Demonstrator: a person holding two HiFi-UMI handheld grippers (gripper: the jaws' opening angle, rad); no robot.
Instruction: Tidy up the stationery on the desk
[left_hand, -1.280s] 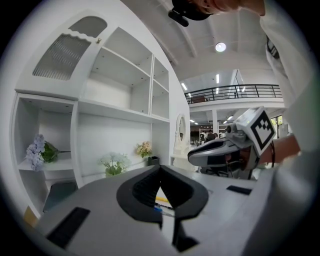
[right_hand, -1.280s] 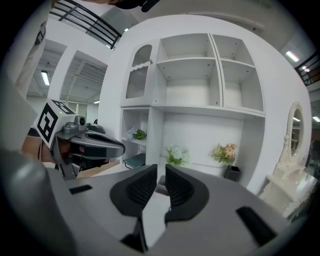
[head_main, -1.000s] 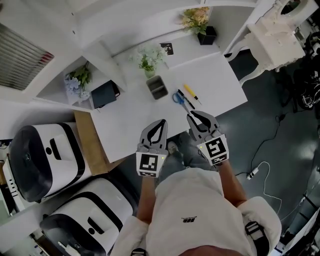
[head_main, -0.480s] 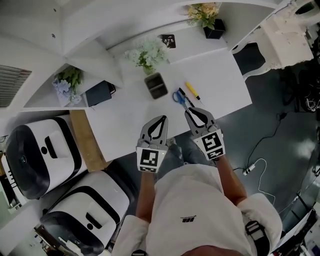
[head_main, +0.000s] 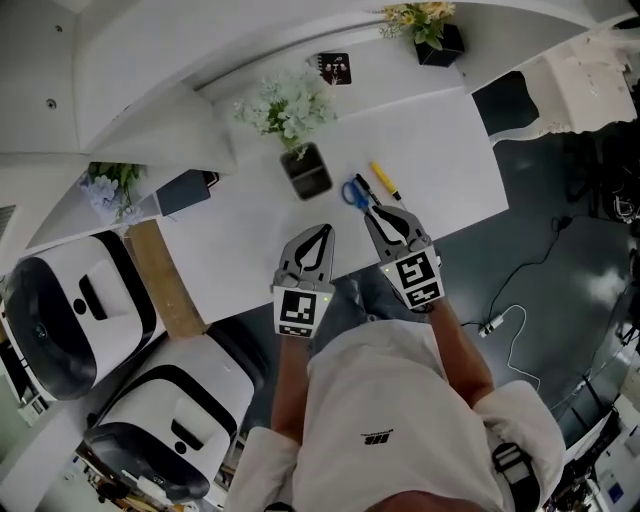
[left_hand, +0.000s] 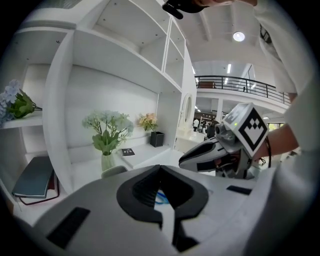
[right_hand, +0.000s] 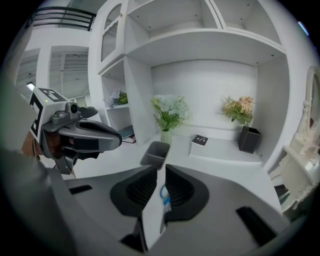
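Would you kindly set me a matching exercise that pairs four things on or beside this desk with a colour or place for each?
Things:
1. scissors
2. pen holder
3. notebook
4. square flower pot

Descriptions:
A. grey, just in front of the white flowers
B. black, at the far right corner of the desk
C. blue handles, near the desk's front edge
D. dark, lying flat on the side shelf left of the desk

Pairs: 1-C, 2-A, 3-D, 4-B.
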